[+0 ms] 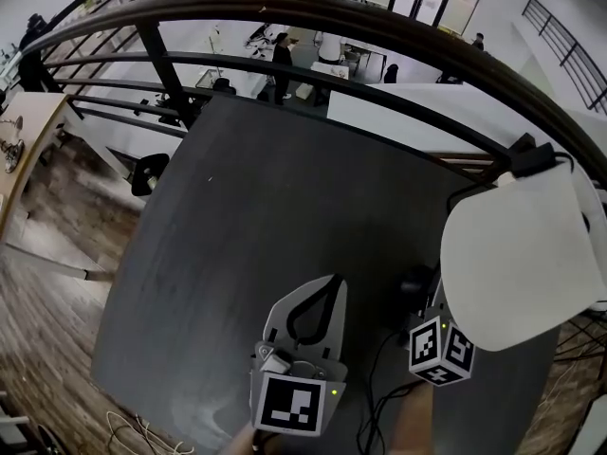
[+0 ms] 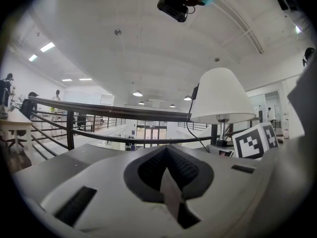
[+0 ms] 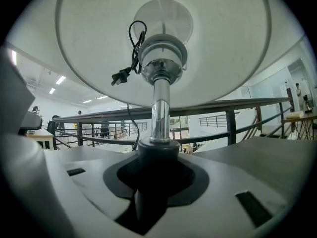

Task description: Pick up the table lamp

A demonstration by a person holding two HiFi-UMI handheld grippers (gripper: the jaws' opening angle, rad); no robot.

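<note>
R gripper (image 3: pixel 157 168) is clamping black lower stem of table lamp (image 1: pixel 522 254), holding it upright at right side of dark table (image 1: pixel 247 207), nr railing (image 1: pixel 379 27). L gripper (image 2: pixel 168 168) is sitting closed, empty, just left.

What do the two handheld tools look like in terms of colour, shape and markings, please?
Both tools have smooth, light grey, rounded bodies with small dark rectangular slots. The left tool and the right tool have jaws lined with dark padding. Each carries a cube with black-and-white square markers: the left cube and the right cube.
</note>
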